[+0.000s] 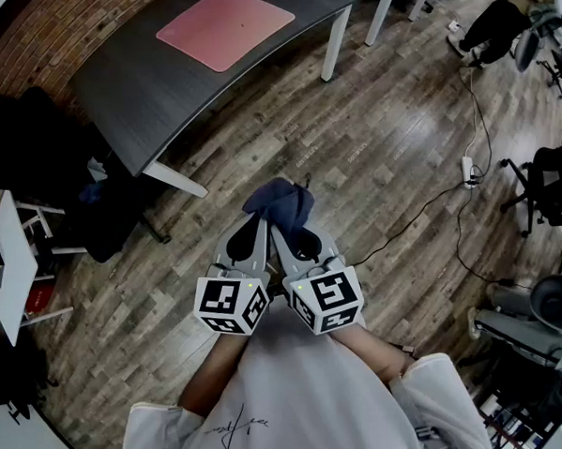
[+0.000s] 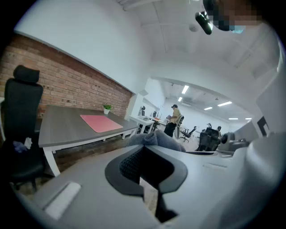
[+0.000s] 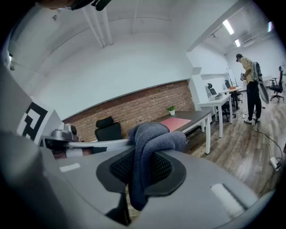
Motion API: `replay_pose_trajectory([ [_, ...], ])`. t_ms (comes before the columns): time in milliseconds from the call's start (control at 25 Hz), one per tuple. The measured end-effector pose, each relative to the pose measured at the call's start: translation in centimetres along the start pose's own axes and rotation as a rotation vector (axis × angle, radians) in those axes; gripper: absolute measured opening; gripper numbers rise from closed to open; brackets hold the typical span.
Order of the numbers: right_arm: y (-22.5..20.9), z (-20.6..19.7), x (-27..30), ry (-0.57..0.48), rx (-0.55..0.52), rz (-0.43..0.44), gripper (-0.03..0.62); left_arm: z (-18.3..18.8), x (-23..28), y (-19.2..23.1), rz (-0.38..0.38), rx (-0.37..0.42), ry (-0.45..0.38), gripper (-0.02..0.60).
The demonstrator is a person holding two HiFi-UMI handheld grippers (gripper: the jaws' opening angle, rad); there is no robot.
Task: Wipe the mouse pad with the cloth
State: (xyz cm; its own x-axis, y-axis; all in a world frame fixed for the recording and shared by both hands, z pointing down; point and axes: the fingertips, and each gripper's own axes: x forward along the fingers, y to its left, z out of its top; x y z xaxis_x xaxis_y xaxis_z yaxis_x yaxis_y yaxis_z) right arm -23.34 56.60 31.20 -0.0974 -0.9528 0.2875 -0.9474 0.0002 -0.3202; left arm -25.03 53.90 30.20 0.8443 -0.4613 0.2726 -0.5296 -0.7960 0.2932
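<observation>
A pink mouse pad point(image 1: 226, 26) lies on the dark desk point(image 1: 152, 85) at the top of the head view, far from both grippers. It also shows on the desk in the left gripper view point(image 2: 101, 123) and the right gripper view point(image 3: 175, 123). My right gripper point(image 1: 290, 223) is shut on a dark blue-grey cloth point(image 1: 280, 202), which bunches over its tips point(image 3: 149, 138). My left gripper point(image 1: 253, 222) sits right beside it, shut with nothing between its pads point(image 2: 134, 165). Both are held together above the wooden floor, in front of the person's body.
A black office chair point(image 2: 22, 116) stands at the desk's near end. A small plant point(image 2: 106, 108) sits on the desk's far side. A white side table point(image 1: 6, 261) is at the left. A power strip point(image 1: 467, 170) with cables lies on the floor at the right. A person point(image 3: 249, 85) stands far off.
</observation>
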Motion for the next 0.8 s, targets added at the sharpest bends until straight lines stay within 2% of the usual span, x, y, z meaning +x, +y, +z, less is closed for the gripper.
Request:
replay_pose_trajectory([
  [120, -1.3, 0.9, -0.2, -0.028, 0.01, 0.004, 0.057, 0.5, 1.3, -0.8, 0.024, 0.063, -0.008, 0.007],
  [200, -2.1, 1.2, -0.2, -0.034, -0.003, 0.0, 0.057, 0.6, 2.0, -1.3, 0.019, 0.078, -0.01, 0.011],
  [360, -3.2, 1.1, -0.3, -0.029, -0.018, 0.009, 0.058, 0.3, 2.7, -1.8, 0.019, 0.055, -0.014, 0.018],
  [600, -5.4, 0.8, -0.9, -0.065, 0.01, 0.039, 0.064, -0.7, 2.0, 0.3, 0.12, 0.025, -0.008, 0.018],
  [800, -6.3, -0.6, -0.2, -0.024, 0.07, 0.072, 0.064, -1.6, 2.4, 1.3, 0.121, -0.033, 0.002, 0.018],
])
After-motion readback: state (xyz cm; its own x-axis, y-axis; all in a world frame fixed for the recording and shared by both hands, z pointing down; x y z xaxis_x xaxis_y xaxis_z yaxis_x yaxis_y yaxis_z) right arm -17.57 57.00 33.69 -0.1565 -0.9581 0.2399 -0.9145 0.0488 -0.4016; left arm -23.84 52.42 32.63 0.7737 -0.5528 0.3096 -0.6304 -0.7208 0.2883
